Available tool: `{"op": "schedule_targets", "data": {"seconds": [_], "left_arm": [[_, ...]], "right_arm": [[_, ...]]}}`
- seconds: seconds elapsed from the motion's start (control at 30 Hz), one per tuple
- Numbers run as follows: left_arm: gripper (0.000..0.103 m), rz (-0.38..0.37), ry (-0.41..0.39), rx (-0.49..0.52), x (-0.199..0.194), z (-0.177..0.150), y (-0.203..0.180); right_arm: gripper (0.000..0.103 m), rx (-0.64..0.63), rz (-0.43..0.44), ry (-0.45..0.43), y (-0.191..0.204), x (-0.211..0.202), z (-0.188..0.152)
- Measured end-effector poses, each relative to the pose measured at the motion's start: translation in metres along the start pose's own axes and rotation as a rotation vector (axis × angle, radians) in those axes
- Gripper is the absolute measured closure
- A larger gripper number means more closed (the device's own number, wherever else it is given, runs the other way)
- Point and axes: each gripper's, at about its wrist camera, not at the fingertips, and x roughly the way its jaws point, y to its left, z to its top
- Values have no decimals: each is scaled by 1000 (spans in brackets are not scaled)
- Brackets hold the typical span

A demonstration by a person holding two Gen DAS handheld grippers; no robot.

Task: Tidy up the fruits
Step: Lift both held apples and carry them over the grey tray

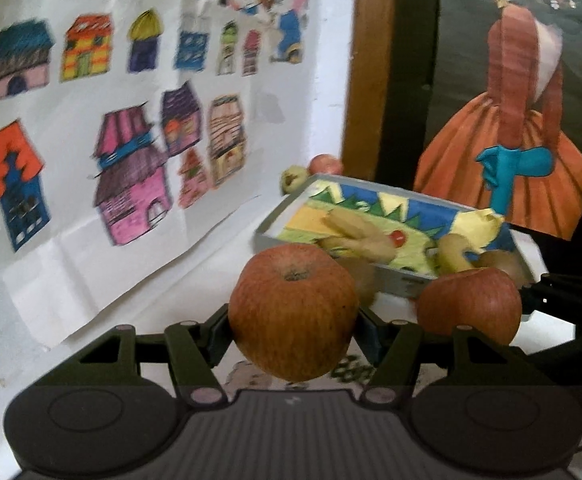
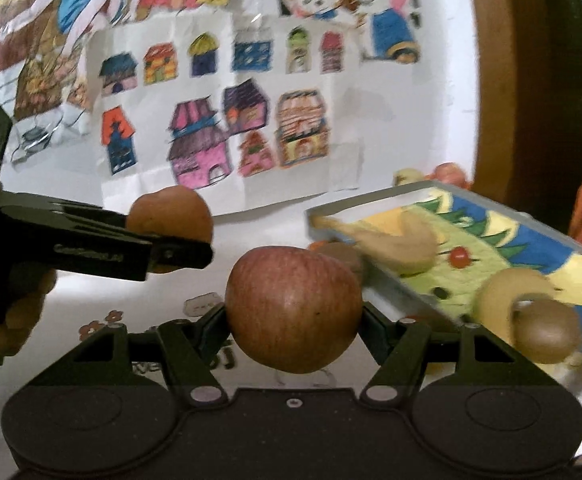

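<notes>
From left to right, we see the left gripper (image 1: pixel 293 320) with fingers clamped on a red apple (image 1: pixel 293 310), then the right gripper (image 2: pixel 294 316) clamped on a second apple (image 2: pixel 294 310); the shallow tray (image 2: pixel 391 284) lies ahead and right (nearer the right hand), both apples round, russet-streaked.

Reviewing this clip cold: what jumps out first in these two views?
Each claw is shut on a red apple: the left claw grips one apple, the right claw another apple. Just beyond sits a shallow tray lined with a colourful drawing, bananas inside.
</notes>
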Motion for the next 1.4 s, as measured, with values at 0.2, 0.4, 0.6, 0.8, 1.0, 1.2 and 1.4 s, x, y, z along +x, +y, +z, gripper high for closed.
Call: {"op": "schedule_targets", "data": {"seconds": [0.2,0.4,0.6,0.8,1.0,1.2,1.4], "left_arm": [[36,-43,-23,28,-3,19,-29],[36,-86,-43,29,0,38,-49],[36,-118,-83,48,10,54,-66],[36,-144,-149,68,48,51,-77],[36,-164,-89,47,96,48,-86],[36,-174,-42,59,127,42,-99],[36,-161,-29,90,139,37,-109]], "right_arm": [[33,6,-75,-26,-27,-26,1],[33,21,-131,-49,-52,-41,5],[33,43,-195,-76,-77,-42,8],[33,41,-273,-99,-101,-29,8],[33,106,-332,-94,-133,-18,5],[33,127,-382,-68,-156,-12,-5],[33,144,-398,-58,-168,-3,-10]]}}
